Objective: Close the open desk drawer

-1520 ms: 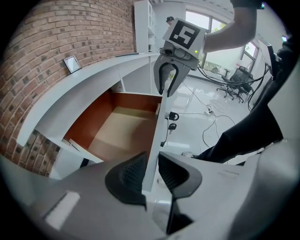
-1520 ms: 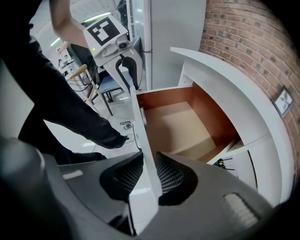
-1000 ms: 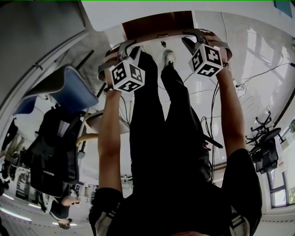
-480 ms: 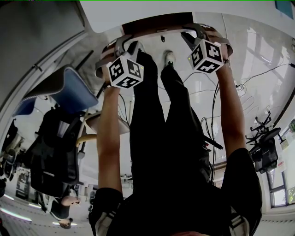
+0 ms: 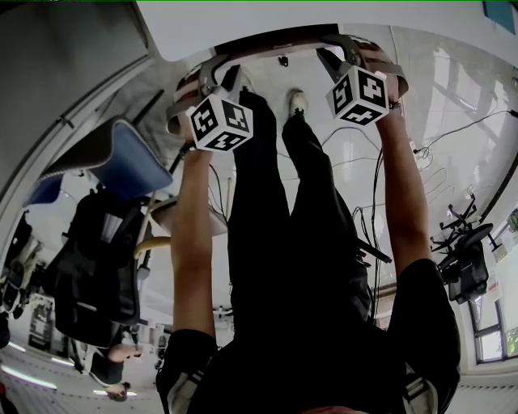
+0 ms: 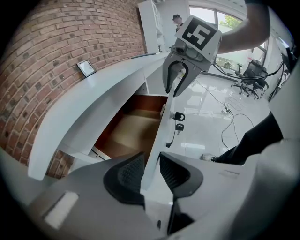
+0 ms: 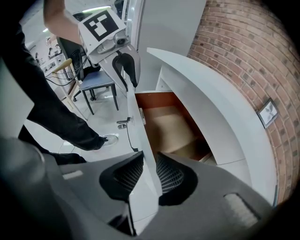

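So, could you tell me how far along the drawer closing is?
Done: nothing complete; the drawer shows its brown inside. In hand: left gripper and right gripper each have fingers clamped on the drawer front. Remaining: push it fully in under the desk.

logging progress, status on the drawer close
Left tool, right tool clamped on drawer front. Drawer partly open. Key hangs from front, nothing blocking seen.

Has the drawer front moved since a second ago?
Yes. In the head view the drawer front has slid toward the white desktop; less of its brown inside shows past the desktop's edge.
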### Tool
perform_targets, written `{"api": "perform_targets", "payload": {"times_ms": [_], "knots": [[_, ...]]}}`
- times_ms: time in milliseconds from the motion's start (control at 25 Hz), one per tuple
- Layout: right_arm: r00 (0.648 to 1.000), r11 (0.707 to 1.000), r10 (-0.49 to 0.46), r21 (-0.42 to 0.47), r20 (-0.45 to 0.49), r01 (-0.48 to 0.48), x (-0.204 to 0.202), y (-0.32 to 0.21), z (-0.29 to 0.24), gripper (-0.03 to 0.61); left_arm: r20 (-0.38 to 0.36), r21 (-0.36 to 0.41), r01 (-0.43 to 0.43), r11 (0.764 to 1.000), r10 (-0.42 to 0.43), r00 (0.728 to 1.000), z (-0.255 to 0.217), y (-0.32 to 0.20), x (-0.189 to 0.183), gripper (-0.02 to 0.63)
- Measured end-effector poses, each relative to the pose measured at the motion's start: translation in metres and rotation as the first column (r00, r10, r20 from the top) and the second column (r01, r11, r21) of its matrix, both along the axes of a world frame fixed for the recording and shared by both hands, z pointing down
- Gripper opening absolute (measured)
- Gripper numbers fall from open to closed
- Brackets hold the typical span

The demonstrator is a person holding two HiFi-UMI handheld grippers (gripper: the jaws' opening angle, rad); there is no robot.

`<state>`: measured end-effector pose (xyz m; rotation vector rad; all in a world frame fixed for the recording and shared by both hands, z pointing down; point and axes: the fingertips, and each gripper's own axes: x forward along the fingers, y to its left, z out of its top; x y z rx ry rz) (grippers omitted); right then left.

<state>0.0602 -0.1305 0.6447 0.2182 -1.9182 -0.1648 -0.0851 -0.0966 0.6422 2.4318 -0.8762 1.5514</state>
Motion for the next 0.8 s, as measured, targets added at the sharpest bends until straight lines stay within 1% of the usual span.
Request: {"api": "perform_targets", "payload": {"times_ms": [440,680,800], "knots": [[0.998,0.996,0.057,0.061,0.035,-0.059,-0.006,-0.012,-0.001,0.098,0.029,0.055,0.075,0.996,-0.077,0.997,-0.001,-0.013,-0.009,0.126],[0.994,0.989,0.094,0.110,0.047,-0.098,-0.008,-0.026,-0.003,0.101,0.034,0.093,0.132,0.987,-0.136,0.990,-0.003,-0.026,-0.012,0.129],[0.993,0.986,0.103,0.125,0.055,-0.109,-0.010,-0.027,-0.004,0.104,0.035,0.094,0.145,0.985,-0.149,0.988,-0.004,-0.028,-0.014,0.130]]}}
